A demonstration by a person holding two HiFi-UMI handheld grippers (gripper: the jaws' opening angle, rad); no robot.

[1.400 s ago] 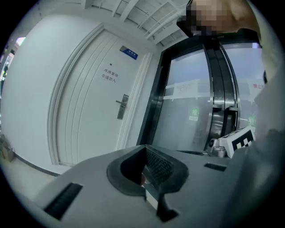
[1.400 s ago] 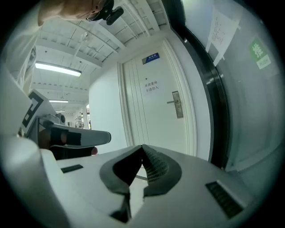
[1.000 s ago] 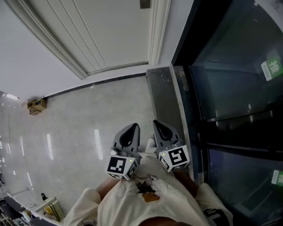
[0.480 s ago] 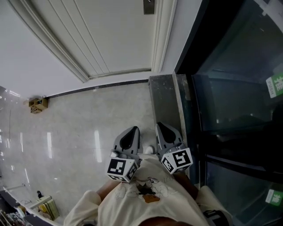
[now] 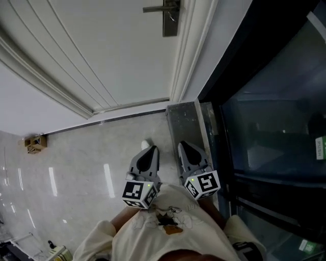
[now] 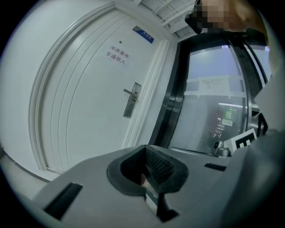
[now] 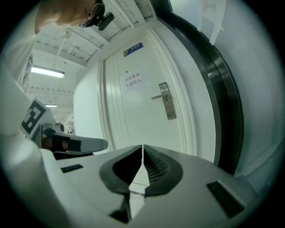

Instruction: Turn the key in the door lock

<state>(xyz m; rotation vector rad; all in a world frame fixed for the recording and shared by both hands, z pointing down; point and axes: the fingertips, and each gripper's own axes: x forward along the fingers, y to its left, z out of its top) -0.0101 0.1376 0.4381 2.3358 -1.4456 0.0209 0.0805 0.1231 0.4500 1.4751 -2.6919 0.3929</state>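
A white panelled door (image 5: pixel 112 56) stands ahead, with a metal lock plate (image 5: pixel 170 19) and a lever handle (image 5: pixel 153 9) near its right edge. The same lock plate (image 7: pixel 167 101) shows in the right gripper view and, smaller, the lock plate (image 6: pixel 132 99) in the left gripper view. I cannot make out a key. My left gripper (image 5: pixel 151 149) and right gripper (image 5: pixel 181 145) are held side by side close to my body, well short of the door. Both point at it. Each is shut, with nothing between the jaws of either the left gripper (image 6: pixel 146 150) or the right gripper (image 7: pixel 142 149).
A dark-framed glass wall (image 5: pixel 265 127) runs along the right of the door. A grey stone sill (image 5: pixel 186 125) lies at its foot. A small cardboard box (image 5: pixel 34 144) sits by the wall at the left. Paper notices (image 7: pixel 133 80) hang on the door.
The view has advanced toward the door, so the lock plate and handle have come fully into view at the top. Both grippers stay shut, side by side.
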